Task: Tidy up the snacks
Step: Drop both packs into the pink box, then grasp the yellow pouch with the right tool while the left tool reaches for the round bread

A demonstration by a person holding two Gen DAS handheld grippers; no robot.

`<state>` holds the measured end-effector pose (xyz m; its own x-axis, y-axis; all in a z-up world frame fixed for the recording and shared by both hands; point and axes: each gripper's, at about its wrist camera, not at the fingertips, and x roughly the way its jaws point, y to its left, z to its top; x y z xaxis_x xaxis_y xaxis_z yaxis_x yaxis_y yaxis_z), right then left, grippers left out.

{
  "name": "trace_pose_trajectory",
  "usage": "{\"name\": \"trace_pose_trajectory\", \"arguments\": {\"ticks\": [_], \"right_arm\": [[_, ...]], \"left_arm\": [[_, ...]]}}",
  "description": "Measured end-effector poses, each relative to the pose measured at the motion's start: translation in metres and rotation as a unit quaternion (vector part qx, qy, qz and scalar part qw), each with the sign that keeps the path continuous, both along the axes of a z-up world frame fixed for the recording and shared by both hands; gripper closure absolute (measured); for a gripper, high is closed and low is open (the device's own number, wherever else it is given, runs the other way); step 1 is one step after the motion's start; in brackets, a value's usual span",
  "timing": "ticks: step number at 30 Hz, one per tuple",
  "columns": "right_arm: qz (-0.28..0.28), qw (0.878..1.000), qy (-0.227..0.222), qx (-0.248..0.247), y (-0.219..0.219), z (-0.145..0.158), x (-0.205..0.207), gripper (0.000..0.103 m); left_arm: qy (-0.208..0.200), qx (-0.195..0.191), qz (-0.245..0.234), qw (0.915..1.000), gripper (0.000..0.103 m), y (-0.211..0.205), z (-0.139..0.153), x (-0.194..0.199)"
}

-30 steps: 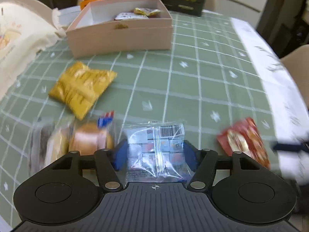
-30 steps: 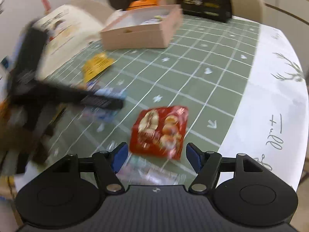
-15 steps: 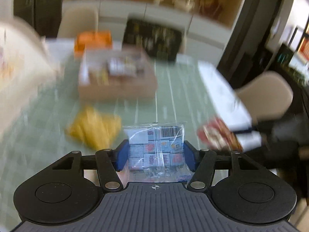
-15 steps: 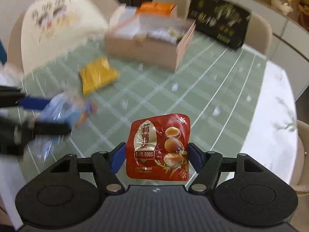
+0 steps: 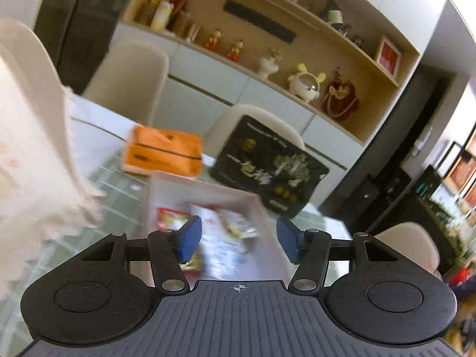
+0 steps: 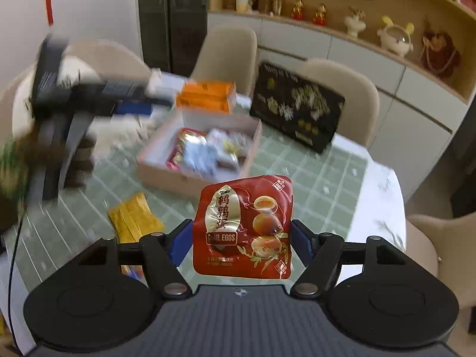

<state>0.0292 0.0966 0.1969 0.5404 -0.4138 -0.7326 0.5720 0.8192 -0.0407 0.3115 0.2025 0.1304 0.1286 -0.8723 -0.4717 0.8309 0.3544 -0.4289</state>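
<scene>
My left gripper [image 5: 239,239] hangs over the open pink box [image 5: 208,183], its jaws closing with nothing pressed between the pads. The clear packet of small sweets [image 5: 223,253] shows as a blur under the gap, inside the box among other snack packets. My right gripper [image 6: 241,238] is shut on a red quail-egg packet [image 6: 242,229], held upright above the green checked table, short of the pink box [image 6: 178,178]. In the right wrist view the left gripper [image 6: 139,104] is a dark blur at the box's far left side.
A yellow snack packet [image 6: 135,220] lies on the cloth in front of the box. Behind the box stand an orange carton [image 5: 163,154] and a black gift box [image 5: 267,166]. A cream cloth bag [image 5: 35,148] is at the left. Beige chairs ring the table.
The left gripper swung up and forward from the table to above the pink box, and the clear packet left its jaws. The right gripper took the red packet off the table and rose.
</scene>
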Motion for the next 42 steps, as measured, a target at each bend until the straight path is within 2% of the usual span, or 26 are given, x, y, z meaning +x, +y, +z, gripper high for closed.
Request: {"name": "trace_pose_trajectory", "arguments": {"ticks": [3,5,6,8,10,13,15,17,21,25,31,33,37,38,39,40,42], "right_arm": [[-0.01,0.999,-0.048,0.011,-0.023,0.023,0.036,0.033],[-0.019,0.997,-0.076,0.007,-0.045,0.032,0.076,0.031],[-0.018,0.997,-0.078,0.012,-0.055,0.032,0.096,0.03],[-0.013,0.997,-0.059,0.056,-0.081,0.021,0.136,0.031],[-0.044,0.994,-0.052,0.087,-0.097,0.006,0.149,0.033],[-0.043,0.988,-0.06,0.134,-0.098,-0.014,0.125,0.033],[-0.034,0.989,-0.031,0.141,-0.087,-0.032,0.109,0.032],[-0.016,0.992,0.011,0.126,-0.073,-0.051,0.094,0.033],[0.034,0.991,0.067,0.11,-0.038,-0.086,0.056,0.032],[0.093,0.984,0.096,0.115,0.005,-0.114,0.006,0.032],[0.117,0.973,0.104,0.172,0.042,-0.143,-0.059,0.033],[0.129,0.972,0.113,0.162,0.052,-0.149,-0.073,0.033],[0.142,0.973,0.148,0.109,0.059,-0.164,-0.093,0.033],[0.14,0.973,0.152,0.099,0.059,-0.168,-0.096,0.035],[0.137,0.975,0.15,0.084,0.059,-0.169,-0.099,0.04],[0.134,0.977,0.147,0.075,0.057,-0.171,-0.1,0.051],[0.126,0.98,0.138,0.071,0.049,-0.173,-0.095,0.06]], "left_arm": [[0.0,0.021,0.012,0.9997,0.042,0.023,-0.008,0.002],[0.004,0.067,0.014,0.9976,0.042,0.027,-0.019,0.008],[0.009,0.089,0.024,0.9957,0.042,0.035,-0.028,0.006],[0.028,0.106,0.033,0.9934,0.042,0.058,-0.039,0.006],[0.045,0.12,0.034,0.9912,0.042,0.078,-0.053,0.002],[0.059,0.142,0.018,0.9879,0.042,0.097,-0.074,-0.007],[0.07,0.154,0.012,0.9854,0.042,0.101,-0.087,-0.013],[0.071,0.162,0.01,0.9842,0.042,0.106,-0.092,-0.023],[0.034,0.157,-0.032,0.9865,0.042,0.104,-0.08,-0.061],[-0.001,0.181,-0.07,0.9811,0.042,0.104,-0.071,-0.1],[-0.003,0.214,-0.047,0.9757,0.042,0.093,-0.081,-0.122],[-0.007,0.221,-0.042,0.9744,0.042,0.088,-0.084,-0.128],[-0.034,0.246,-0.016,0.9685,0.042,0.08,-0.091,-0.145],[-0.039,0.253,-0.006,0.9667,0.042,0.081,-0.092,-0.148],[-0.043,0.261,0.007,0.9645,0.042,0.083,-0.093,-0.152],[-0.047,0.267,0.018,0.9625,0.043,0.086,-0.094,-0.154],[-0.05,0.28,0.045,0.9576,0.042,0.093,-0.094,-0.156]]}}
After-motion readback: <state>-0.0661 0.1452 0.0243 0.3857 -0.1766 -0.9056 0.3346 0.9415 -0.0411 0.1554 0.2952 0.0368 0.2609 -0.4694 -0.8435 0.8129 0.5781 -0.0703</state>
